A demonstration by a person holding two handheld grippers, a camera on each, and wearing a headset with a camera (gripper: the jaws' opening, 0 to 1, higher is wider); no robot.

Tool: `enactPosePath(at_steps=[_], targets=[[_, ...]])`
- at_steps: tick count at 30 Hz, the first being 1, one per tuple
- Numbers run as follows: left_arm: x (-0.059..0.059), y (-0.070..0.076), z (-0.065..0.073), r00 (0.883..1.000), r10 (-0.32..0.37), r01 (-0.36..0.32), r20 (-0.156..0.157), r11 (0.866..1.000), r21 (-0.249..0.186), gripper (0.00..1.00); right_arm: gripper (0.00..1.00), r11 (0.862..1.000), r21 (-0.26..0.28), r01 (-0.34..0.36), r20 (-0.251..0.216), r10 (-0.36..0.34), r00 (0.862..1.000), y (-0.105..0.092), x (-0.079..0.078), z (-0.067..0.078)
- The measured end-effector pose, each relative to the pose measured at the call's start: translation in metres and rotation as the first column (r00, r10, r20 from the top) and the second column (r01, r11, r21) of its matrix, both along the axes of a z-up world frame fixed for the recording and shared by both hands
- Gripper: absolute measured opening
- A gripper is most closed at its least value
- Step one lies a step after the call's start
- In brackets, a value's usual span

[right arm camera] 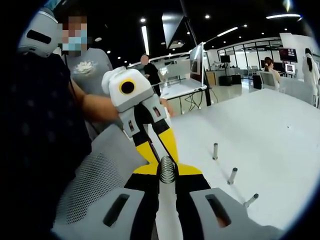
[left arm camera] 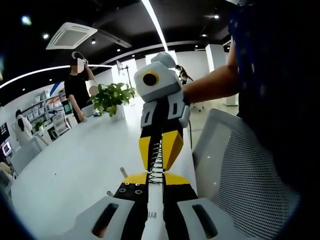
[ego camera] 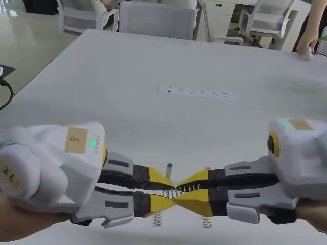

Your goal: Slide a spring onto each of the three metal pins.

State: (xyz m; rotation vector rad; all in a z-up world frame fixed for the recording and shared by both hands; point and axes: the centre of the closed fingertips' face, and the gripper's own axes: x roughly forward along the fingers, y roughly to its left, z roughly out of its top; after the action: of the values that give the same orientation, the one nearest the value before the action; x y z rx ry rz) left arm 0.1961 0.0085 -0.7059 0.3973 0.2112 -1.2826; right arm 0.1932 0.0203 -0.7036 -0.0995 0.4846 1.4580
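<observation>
My left gripper point(ego camera: 173, 193) and right gripper point(ego camera: 178, 192) meet tip to tip low over the white table point(ego camera: 153, 71). A small metal spring point(ego camera: 186, 189) lies level between them, and both sets of yellow jaws are shut on it. In the left gripper view the spring point(left arm camera: 157, 157) runs from my own jaws into the other gripper's. The right gripper view shows the spring point(right arm camera: 168, 169) end-on. Three metal pins point(right arm camera: 215, 151) point(right arm camera: 232, 176) point(right arm camera: 251, 200) stand in a row. One pin point(ego camera: 168, 169) rises behind the jaws. Two upright coils point(ego camera: 158, 218) point(ego camera: 206, 221) show below them.
A white power strip point(ego camera: 196, 92) lies flat at the table's middle. Grey chairs point(ego camera: 156, 19) line the far edge and a person's hand point(ego camera: 306, 43) rests at the far right corner. A mesh chair back point(left arm camera: 235, 170) sits close behind the right gripper.
</observation>
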Motion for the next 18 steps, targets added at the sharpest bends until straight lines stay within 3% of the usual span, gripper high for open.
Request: enactPosePath(at_steps=[12,18], targets=[[0.0058,-0.0004,-0.0021,1.000,0.021,-0.021,0.005,1.000,0.007,0.02,0.09,0.991,-0.121,-0.050,0.021,0.053,0.998,0.0020,0.0052,0.0006],[0.0094,-0.0001,-0.0042,0.999,0.042,-0.042,0.006,0.999,0.009,0.02,0.09,0.973,-0.213,-0.091,0.020,0.097,0.995,0.0022,0.0066,-0.0033]])
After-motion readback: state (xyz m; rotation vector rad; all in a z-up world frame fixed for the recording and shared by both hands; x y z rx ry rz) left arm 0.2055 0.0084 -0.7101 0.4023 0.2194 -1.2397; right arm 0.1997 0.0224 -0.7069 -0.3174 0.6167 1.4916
